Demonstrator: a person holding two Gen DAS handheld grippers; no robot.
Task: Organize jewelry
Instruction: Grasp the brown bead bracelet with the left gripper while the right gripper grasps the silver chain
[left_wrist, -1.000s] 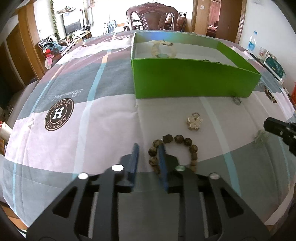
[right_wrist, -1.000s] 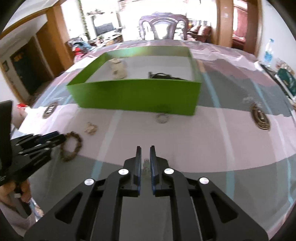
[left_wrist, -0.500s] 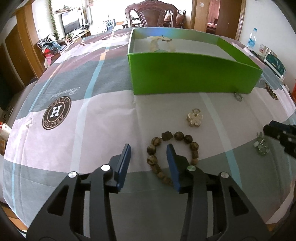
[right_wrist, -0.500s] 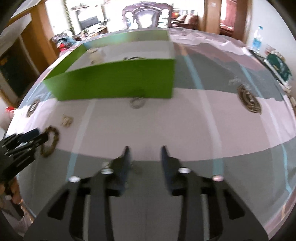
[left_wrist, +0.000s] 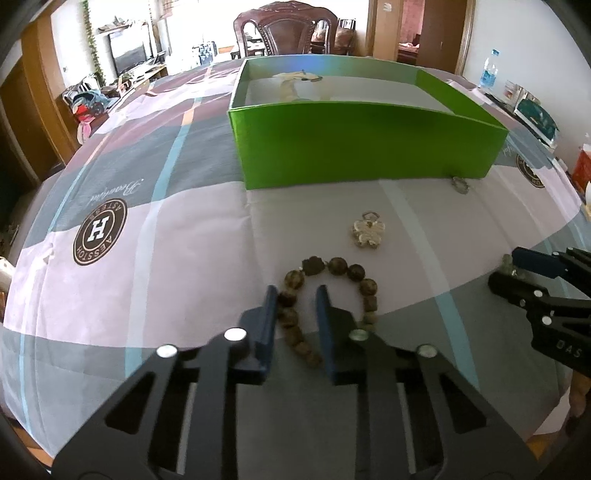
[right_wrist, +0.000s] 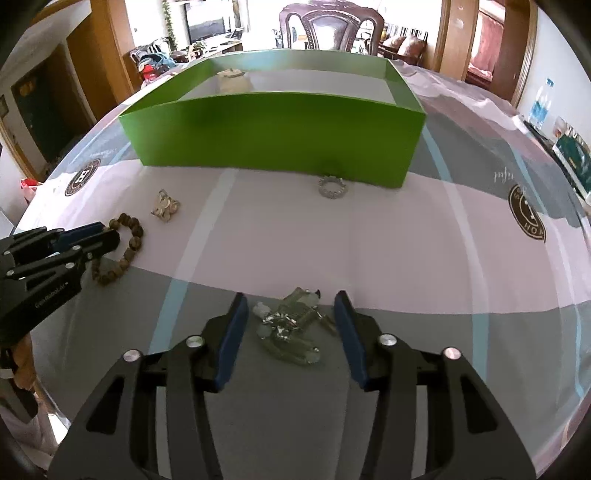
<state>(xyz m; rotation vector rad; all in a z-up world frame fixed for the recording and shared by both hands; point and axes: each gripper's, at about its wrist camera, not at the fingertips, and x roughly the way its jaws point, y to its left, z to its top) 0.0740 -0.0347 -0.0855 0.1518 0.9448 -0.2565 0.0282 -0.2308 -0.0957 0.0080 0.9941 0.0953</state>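
- Between your left tongs (left_wrist: 293, 295), seen from the left wrist, lies the near-left arc of the bead bracelet (left_wrist: 328, 295); the jaws stand apart and grip nothing, one finger outside the loop and one inside it.
- From there the strand runs roughly along the fingers, so closing should pinch across it; I judge that the move rests on this.
- Ahead of the bracelet on the bench (left_wrist: 184, 258) sits the clover charm (left_wrist: 368, 232), and further on, just in front of the green box (left_wrist: 362, 144), lies a small ring (left_wrist: 460, 183). The box stands straight ahead, well apart from the tongs.
- At the right edge of this view your right tongs (left_wrist: 506, 271) reach in; the left pair is plainly the nearer one to the bracelet.
- Under the right wrist camera, the right tongs (right_wrist: 290, 308) are spread wide and released, with the crystal cluster (right_wrist: 291, 325) lying on the bench between the fingers, touching neither.
- Its long axis slants across the gap, so I expect a straight closing to catch it.
- Beyond it the ring (right_wrist: 332, 186) lies just beside the near wall of the box (right_wrist: 277, 133), with pale pieces already inside at the far corner.
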